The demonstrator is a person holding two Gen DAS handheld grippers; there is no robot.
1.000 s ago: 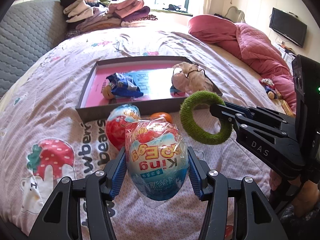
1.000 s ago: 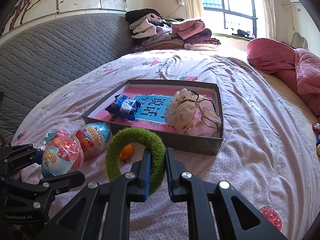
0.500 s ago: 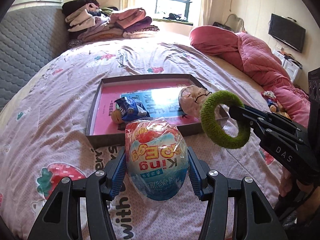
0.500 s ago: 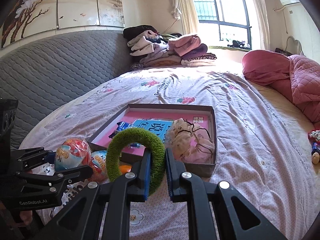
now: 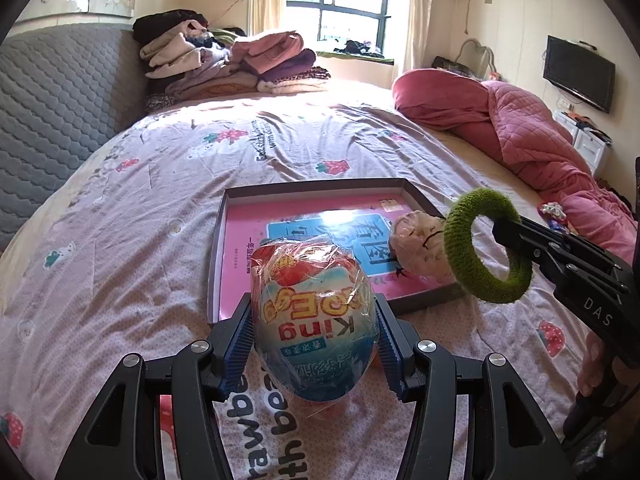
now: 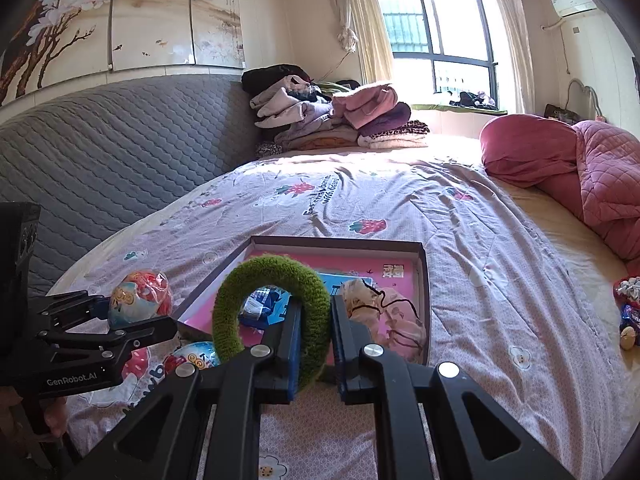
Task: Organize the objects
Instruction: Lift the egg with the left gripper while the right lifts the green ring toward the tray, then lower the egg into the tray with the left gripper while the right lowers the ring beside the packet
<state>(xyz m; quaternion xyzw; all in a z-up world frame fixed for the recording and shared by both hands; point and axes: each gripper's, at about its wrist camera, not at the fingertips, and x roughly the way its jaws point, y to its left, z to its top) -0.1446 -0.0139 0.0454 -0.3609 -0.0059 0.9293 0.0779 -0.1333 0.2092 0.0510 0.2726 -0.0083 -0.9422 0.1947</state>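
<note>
Your wrapped toy egg [image 5: 314,320] sits upright, lifted off the bed; the fuzzy green ring [image 6: 272,316] stands on edge above the tray [image 6: 425,280].

Bright window [image 6: 436,44] backlight, glare on bedsheet [image 5: 280,120], fisheye-warped edges.

Each hand-held gripper, left [image 5: 314,350] and right [image 6: 314,344], is a black angular frame with triangular cut-outs, round silver screws at its joints and ribbed blue pads [image 5: 236,350] inside its fingers, with white lettering, "GenRobot.AI" and "DAS", on the sides.
</note>
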